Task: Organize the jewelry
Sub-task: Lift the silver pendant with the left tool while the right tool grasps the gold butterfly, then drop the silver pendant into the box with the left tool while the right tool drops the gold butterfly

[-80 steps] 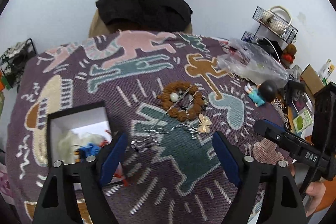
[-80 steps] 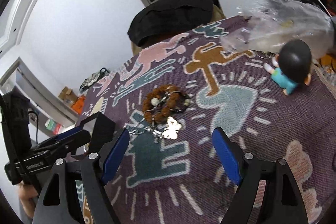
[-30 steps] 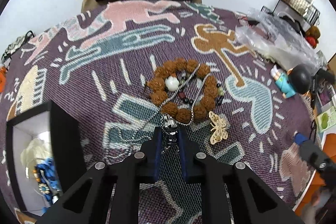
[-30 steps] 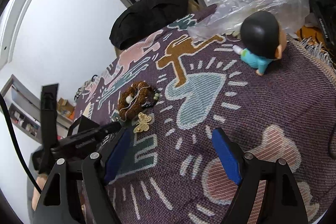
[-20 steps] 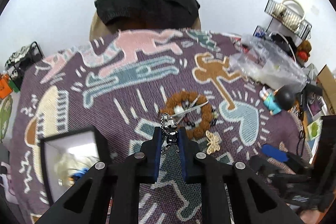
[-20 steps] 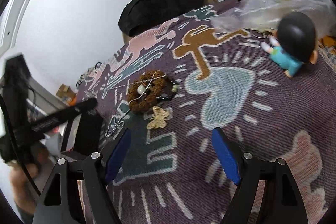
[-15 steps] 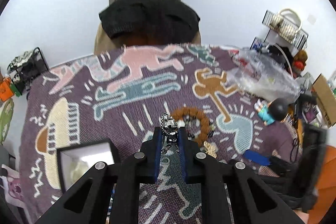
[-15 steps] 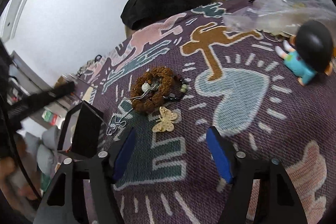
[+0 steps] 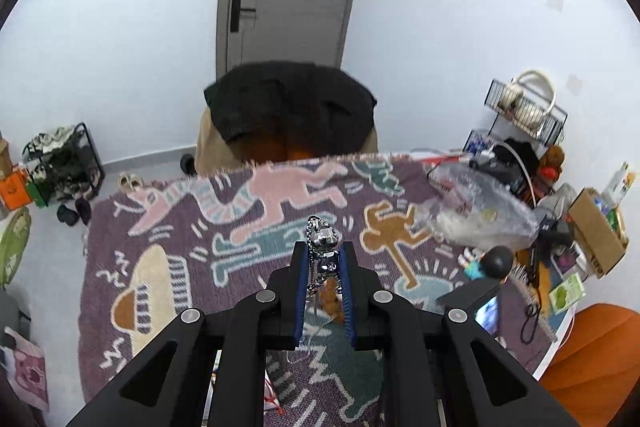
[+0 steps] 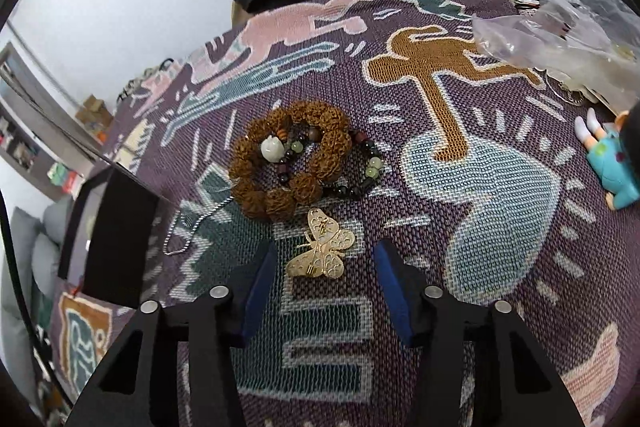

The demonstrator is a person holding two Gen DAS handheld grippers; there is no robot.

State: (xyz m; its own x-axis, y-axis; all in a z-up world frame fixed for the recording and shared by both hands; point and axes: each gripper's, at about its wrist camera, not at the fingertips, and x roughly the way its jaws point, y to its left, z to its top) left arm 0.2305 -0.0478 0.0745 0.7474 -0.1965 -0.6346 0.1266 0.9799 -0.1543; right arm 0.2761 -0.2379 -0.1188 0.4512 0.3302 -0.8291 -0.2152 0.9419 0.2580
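Your left gripper (image 9: 323, 263) is clamped on a silver faceted pendant (image 9: 322, 242), held up in the air above the patterned purple tablecloth (image 9: 168, 227); its chain (image 10: 188, 231) trails on the cloth beside the open black box (image 10: 116, 239). Your right gripper (image 10: 325, 269) has been narrowing, its blue pads (image 10: 260, 283) either side of a gold butterfly brooch (image 10: 322, 247) without touching it. Just beyond the brooch lies a brown seed-bead bracelet (image 10: 288, 163), with a darker bead bracelet (image 10: 360, 171) overlapping it. A doll figure (image 10: 612, 163) lies near the cloth's right edge.
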